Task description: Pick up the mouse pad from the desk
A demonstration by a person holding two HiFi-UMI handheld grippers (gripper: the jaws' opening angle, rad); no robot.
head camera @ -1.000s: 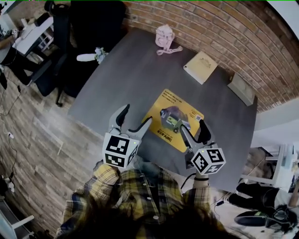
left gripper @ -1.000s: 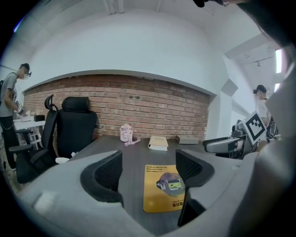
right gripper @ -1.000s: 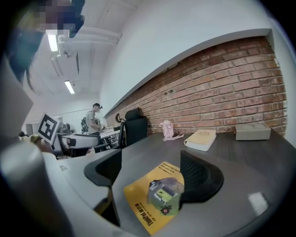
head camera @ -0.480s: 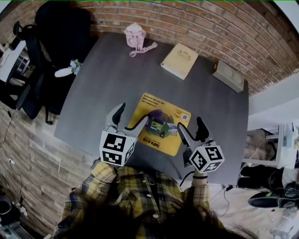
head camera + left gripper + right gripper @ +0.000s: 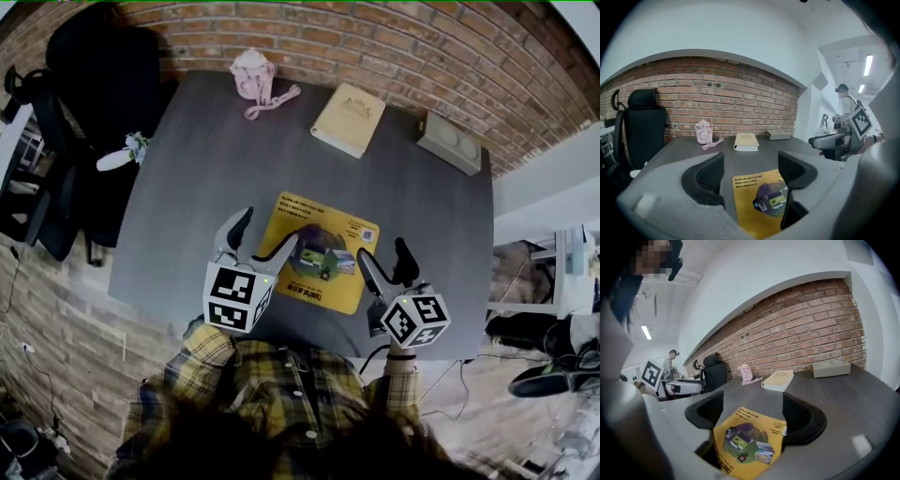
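Observation:
A yellow mouse pad (image 5: pixel 319 249) with a printed picture lies flat on the dark grey desk (image 5: pixel 206 169), near its front edge. My left gripper (image 5: pixel 260 239) hovers open at the pad's left edge, its right finger over the pad. My right gripper (image 5: pixel 385 261) stands open just off the pad's right edge. In the left gripper view the mouse pad (image 5: pixel 759 199) shows between and below the open left gripper (image 5: pixel 750 176). In the right gripper view the mouse pad (image 5: pixel 749 441) lies between the spread fingers of the right gripper (image 5: pixel 754 420). Neither gripper holds anything.
At the back of the desk sit a pink phone-shaped toy with a cord (image 5: pixel 252 75), a cream book (image 5: pixel 348 119) and a grey box (image 5: pixel 448 142). A black office chair (image 5: pixel 89 103) stands left of the desk. A brick wall (image 5: pixel 394 47) runs behind.
The head view has shifted, so the desk sits more squarely in frame. Both grippers keep their places either side of the pad, still open.

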